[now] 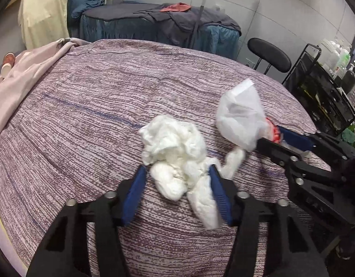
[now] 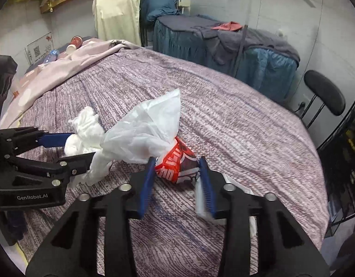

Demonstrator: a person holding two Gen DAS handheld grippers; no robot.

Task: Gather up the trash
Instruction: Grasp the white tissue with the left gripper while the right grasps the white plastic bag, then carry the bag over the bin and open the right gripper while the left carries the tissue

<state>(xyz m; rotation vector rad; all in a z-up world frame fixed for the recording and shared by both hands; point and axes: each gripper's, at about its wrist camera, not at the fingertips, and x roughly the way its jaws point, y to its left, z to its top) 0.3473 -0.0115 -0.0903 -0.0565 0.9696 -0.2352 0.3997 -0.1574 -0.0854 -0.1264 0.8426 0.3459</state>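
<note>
At the far left of the bed (image 2: 235, 120), up by the pillow end on the pink sheet (image 2: 62, 69), a red paper cup (image 2: 74, 42) and a clear bottle (image 2: 50, 56) lie on their sides, well apart from both claws. Nearer, the left claw (image 1: 177, 173) stands partly open around a crumpled white tissue wad (image 1: 175, 154); its blue fingers (image 1: 134, 196) flank the wad on either side, and whether they press it cannot be told. The wad lies directly ahead of that claw, its bulk just past the fingertips and a tail trailing back between them. To the right, touching the wad's edge, a thin white plastic bag (image 2: 145, 133) rises from a red printed wrapper (image 2: 175, 164). The right claw (image 2: 176, 164) brackets that wrapper, jaws about as wide as the wrapper, apparently gripping it. The left claw is plainly nearer the tissue; closing it straight on looks like the likely next step.
</note>
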